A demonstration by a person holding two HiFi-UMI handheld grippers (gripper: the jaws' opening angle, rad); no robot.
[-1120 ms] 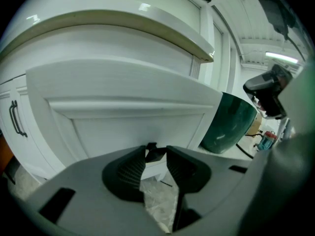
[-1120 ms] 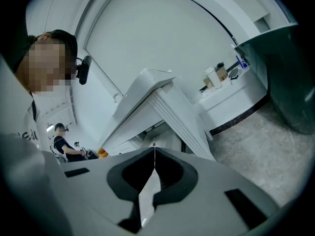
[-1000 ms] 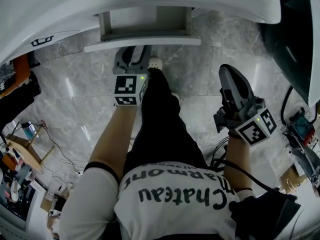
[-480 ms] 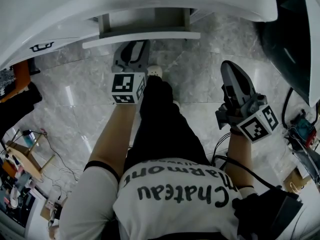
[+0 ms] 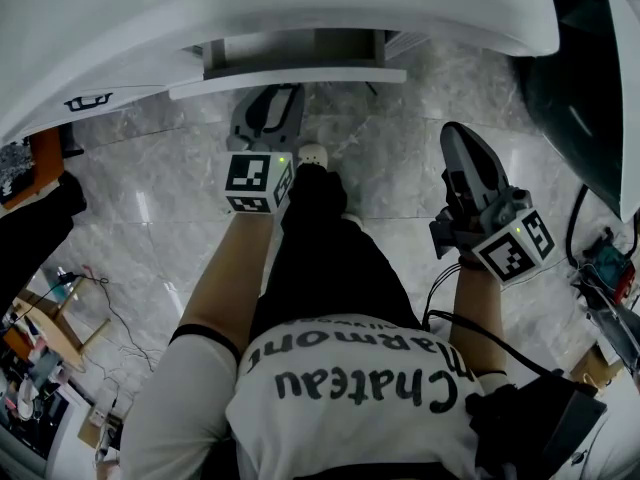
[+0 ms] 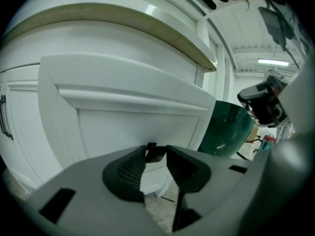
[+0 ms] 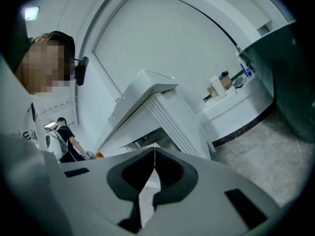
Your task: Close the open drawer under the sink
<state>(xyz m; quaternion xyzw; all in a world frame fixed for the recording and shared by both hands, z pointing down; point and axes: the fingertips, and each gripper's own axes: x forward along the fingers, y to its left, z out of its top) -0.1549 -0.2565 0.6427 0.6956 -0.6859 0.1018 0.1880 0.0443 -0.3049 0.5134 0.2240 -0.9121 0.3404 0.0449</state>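
two claws are working for me here, and only one is getting close to the job. my left gripper (image 5: 270,101) is pointing its tips at the white front of the drawer (image 5: 290,76), which is sticking out from under the sink (image 5: 300,8), just beside the panel. i cannot tell whether it is touching. its jaws are standing a little apart with nothing between them. my right gripper (image 5: 457,143) is hanging well off to the side over the marble floor (image 5: 150,168), clenched on nothing.

i am judging this as the approach to the push, with the drawer not yet moving in. the next move is calling for the left tips to be pressing squarely on the panel's middle and driving it straight back, so it is not skewing on its runners.

my own leg (image 5: 320,258) and shoe (image 5: 311,154) are standing right beside the left claw, crowding it. a dark green tub (image 5: 585,88) is sitting off to the right, and cables (image 5: 440,313) are trailing near my right side, neither blocking the drawer's path
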